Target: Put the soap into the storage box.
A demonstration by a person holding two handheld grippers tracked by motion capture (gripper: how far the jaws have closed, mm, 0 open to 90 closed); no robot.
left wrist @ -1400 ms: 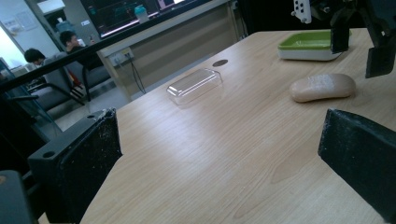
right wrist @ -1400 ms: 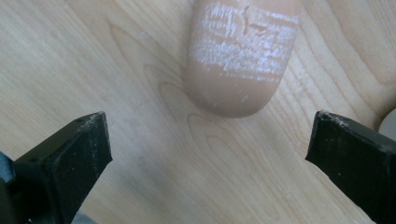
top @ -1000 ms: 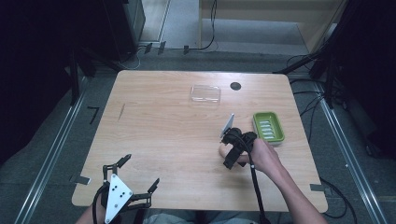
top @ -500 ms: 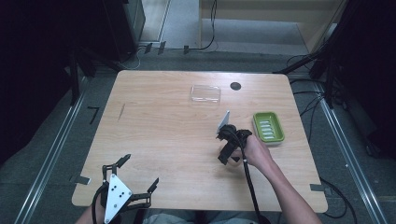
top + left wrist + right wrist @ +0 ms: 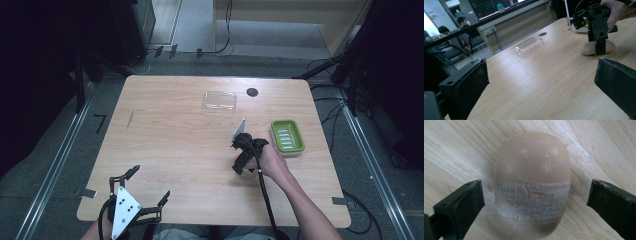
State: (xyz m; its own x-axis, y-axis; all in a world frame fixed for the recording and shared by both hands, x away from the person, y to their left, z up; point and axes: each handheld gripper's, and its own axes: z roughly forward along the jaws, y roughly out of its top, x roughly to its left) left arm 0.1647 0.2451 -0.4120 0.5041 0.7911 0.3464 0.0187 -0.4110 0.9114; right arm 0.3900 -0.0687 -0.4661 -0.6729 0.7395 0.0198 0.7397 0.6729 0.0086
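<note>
A tan oval soap bar [image 5: 532, 185] lies flat on the wooden table [image 5: 170, 145]. My right gripper [image 5: 239, 159] points down over it, right of the table's middle. It is open, with one black jaw on each side of the bar and a gap on both sides [image 5: 536, 195]. From the left gripper view the soap [image 5: 587, 48] lies under that right gripper [image 5: 599, 40], held by a hand. My left gripper [image 5: 150, 182] is at the near left edge, open and holding nothing [image 5: 541, 87].
A green ribbed soap dish [image 5: 287, 135] sits just right of the right gripper. A clear plastic lid [image 5: 220, 100] [image 5: 529, 46] lies at the far middle, next to a dark round hole [image 5: 252, 92]. Black cables run over the floor behind the table.
The right gripper has shifted a little to the left and now covers the soap, which showed beside it before. The left gripper has not moved.
</note>
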